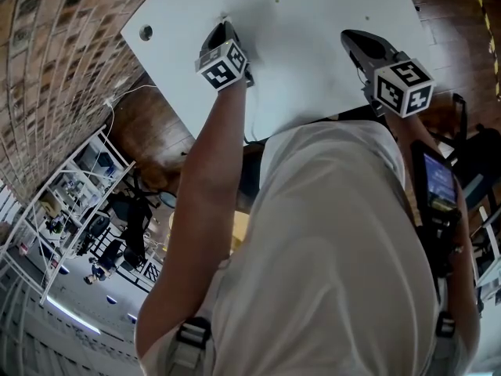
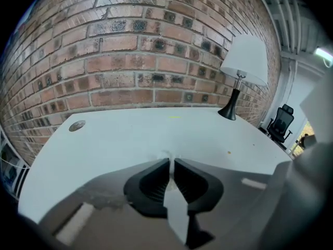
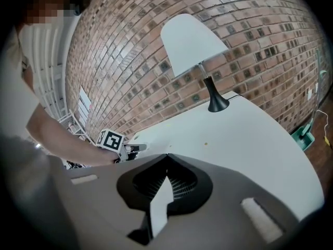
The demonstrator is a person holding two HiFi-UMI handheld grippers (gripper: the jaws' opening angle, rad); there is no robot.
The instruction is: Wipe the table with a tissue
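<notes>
Room: a red-brown brick wall (image 2: pixel 130 51) fills the top of both gripper views, and dark wood floor (image 1: pixel 156 139) shows at centre left of the head view.
Surface: the white table (image 2: pixel 130 134) with rounded corners is nearly bare. It has a round metal cable hole (image 2: pixel 77 125) at left, a few tiny yellowish specks (image 2: pixel 229 152), and a white-shaded lamp on a black stem (image 2: pixel 243 66) at upper right.
Left claw: the left claw (image 2: pixel 170 159) is squeezed almost fully together, tips low over the table near its left edge in the head view.
Tissue: the thin white paper tissue (image 2: pixel 166 154) shows only as a small wisp pinched at those tips. It looks held, and how much lies beneath cannot be told.
Right claw: the right claw (image 3: pixel 166 156) has its tips meeting with nothing between them. It hovers over the table's right part in the head view.
Risk, bare contact: with so little paper showing, the hard jaw tips may scrape the table instead of wiping it.
Risk, slip or tear: a thin pinch dragged under pressure could pull free or rip.
Risk, coverage: white paper on a white top makes missed patches hard to notice.
Risk, lamp: a long sweep toward the far corner could knock the lamp.
</notes>
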